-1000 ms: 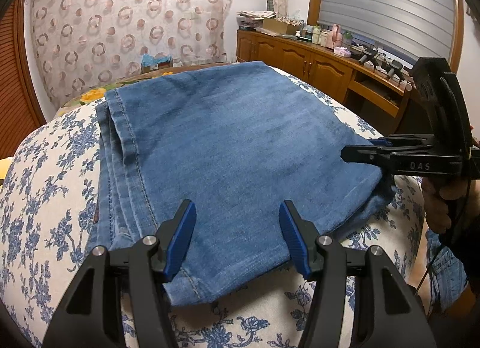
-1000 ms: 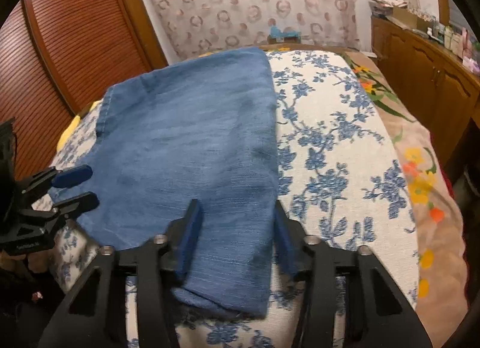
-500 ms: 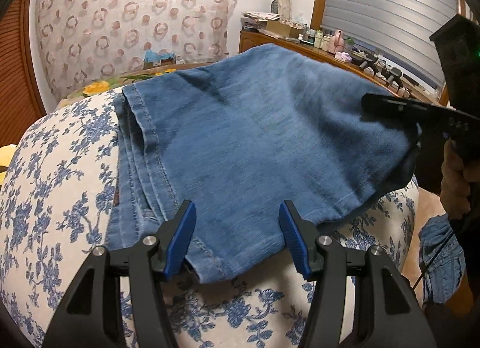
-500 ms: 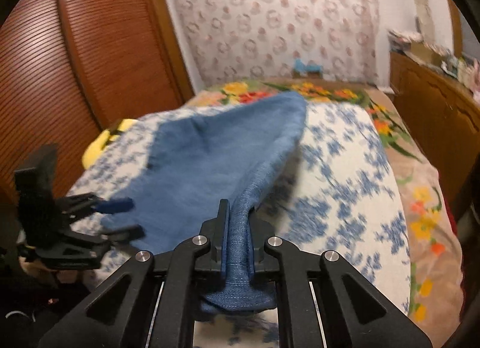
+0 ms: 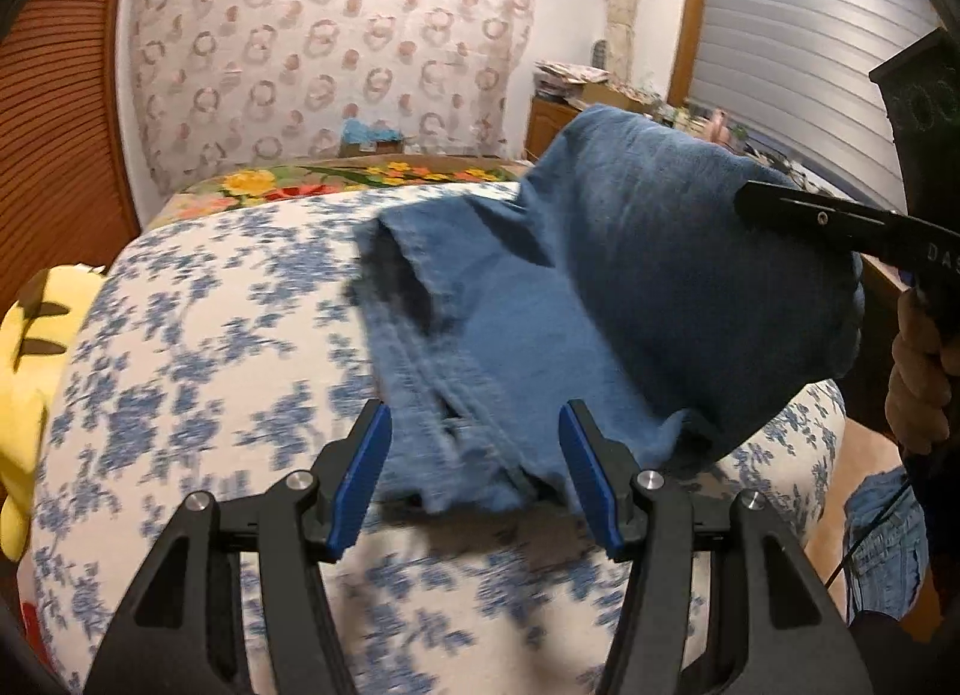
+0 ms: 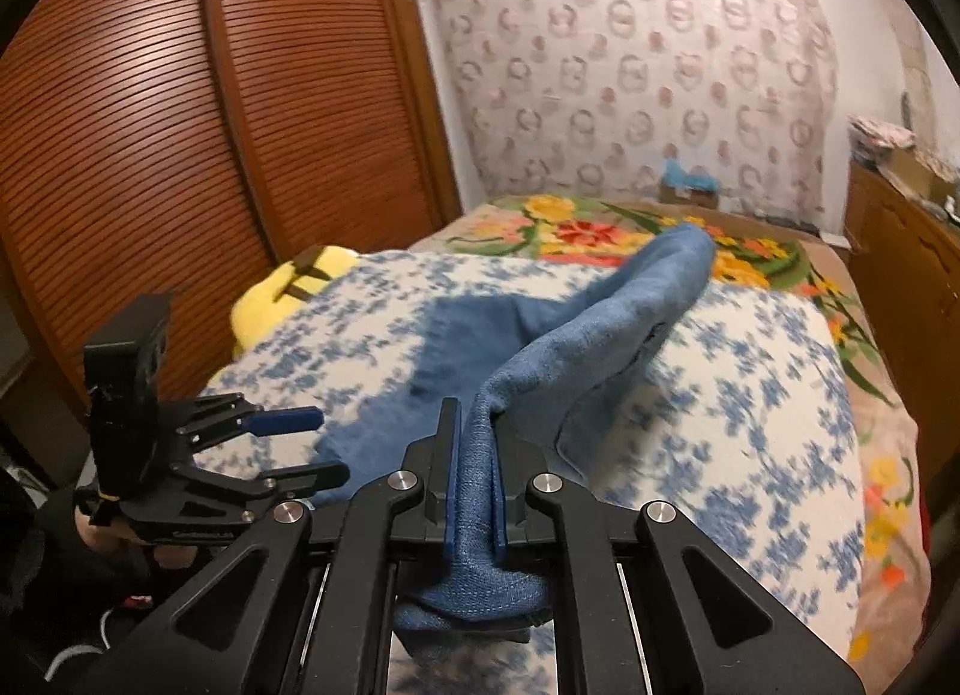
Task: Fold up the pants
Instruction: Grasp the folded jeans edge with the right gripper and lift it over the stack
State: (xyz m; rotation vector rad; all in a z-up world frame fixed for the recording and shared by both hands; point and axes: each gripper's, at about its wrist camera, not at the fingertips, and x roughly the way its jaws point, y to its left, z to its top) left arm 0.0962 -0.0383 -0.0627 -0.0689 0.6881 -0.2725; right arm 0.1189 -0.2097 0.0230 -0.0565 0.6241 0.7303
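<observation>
Folded blue denim pants (image 5: 540, 335) lie on a white bed cover with blue flowers (image 5: 210, 347). My right gripper (image 6: 477, 491) is shut on the near right edge of the pants (image 6: 594, 335) and holds that side lifted off the bed; it shows at the right of the left wrist view (image 5: 780, 203). My left gripper (image 5: 474, 473) is open, its blue pads either side of the pants' near left corner, which lies on the cover. It shows open at the left of the right wrist view (image 6: 300, 443).
A yellow plush toy (image 5: 24, 371) lies at the bed's left edge. A floral blanket (image 6: 600, 227) covers the far end. Slatted wooden doors (image 6: 180, 155) stand left, a wooden cabinet (image 6: 900, 251) right. More denim (image 5: 888, 545) hangs at lower right.
My right gripper closed on the pants' right edge and lifted it up high. The pants bunched and slid toward the near edge; my left gripper stayed open.
</observation>
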